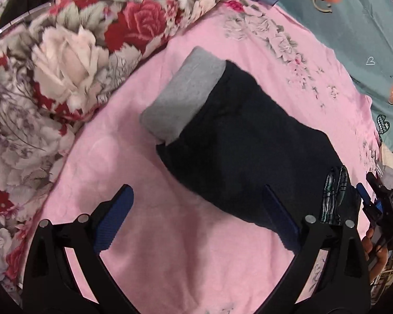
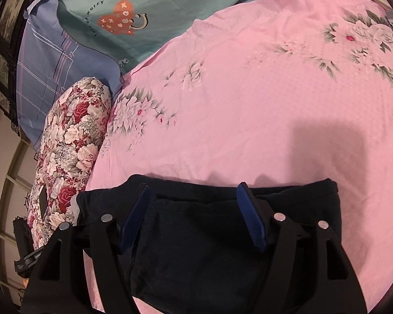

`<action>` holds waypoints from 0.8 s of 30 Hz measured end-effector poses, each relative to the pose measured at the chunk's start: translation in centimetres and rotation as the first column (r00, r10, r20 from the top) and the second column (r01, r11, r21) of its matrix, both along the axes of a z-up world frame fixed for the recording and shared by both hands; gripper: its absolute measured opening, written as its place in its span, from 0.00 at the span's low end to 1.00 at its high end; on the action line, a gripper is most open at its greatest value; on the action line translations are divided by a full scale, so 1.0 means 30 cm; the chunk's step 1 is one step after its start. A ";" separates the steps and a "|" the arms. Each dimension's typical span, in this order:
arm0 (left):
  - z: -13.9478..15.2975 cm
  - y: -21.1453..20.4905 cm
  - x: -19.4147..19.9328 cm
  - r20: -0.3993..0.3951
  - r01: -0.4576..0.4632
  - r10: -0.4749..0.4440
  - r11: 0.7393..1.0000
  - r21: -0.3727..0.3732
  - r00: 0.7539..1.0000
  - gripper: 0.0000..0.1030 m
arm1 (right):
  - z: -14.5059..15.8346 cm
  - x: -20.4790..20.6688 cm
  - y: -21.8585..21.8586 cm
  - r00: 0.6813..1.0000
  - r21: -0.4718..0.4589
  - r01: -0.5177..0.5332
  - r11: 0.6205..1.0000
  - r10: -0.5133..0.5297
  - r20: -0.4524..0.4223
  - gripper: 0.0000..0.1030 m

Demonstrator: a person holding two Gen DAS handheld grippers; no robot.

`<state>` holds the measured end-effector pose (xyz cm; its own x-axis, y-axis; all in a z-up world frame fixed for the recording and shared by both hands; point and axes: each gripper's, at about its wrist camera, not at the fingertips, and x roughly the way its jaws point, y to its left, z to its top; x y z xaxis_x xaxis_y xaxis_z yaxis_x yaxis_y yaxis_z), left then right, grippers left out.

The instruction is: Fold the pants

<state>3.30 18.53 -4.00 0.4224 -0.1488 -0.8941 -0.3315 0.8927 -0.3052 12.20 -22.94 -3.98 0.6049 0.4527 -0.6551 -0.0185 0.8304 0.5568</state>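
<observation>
The dark pants (image 1: 238,141) lie folded in a thick bundle on the pink floral sheet (image 1: 170,248). Their grey lining (image 1: 183,94) sticks out at the far end, and a green patterned strip (image 1: 334,196) shows at the near right. My left gripper (image 1: 196,191) hangs open over the bundle's near edge, with one finger above the sheet and the other above the dark cloth. In the right wrist view the pants (image 2: 201,235) lie under my right gripper (image 2: 193,185), which is open with its pads clear of the cloth. My right gripper (image 1: 374,198) also shows at the right edge of the left wrist view.
A rolled quilt with red and white roses (image 1: 73,65) lies along the left side of the sheet. A blue checked pillow (image 2: 52,78) and a teal cover with heart prints (image 2: 149,13) lie beyond it. Bare pink sheet (image 2: 249,91) stretches past the pants.
</observation>
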 end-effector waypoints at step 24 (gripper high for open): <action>0.082 -0.085 0.148 0.055 0.027 -0.038 0.981 0.193 0.998 0.20 | -0.001 -0.019 0.021 1.000 0.000 -0.022 1.000 0.022 -0.002 0.68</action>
<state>7.75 16.00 -1.53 0.4720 0.0088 -0.8816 -0.2882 0.9466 -0.1448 11.64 -22.30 -4.02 0.5933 0.4663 -0.6562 -0.0360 0.8297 0.5570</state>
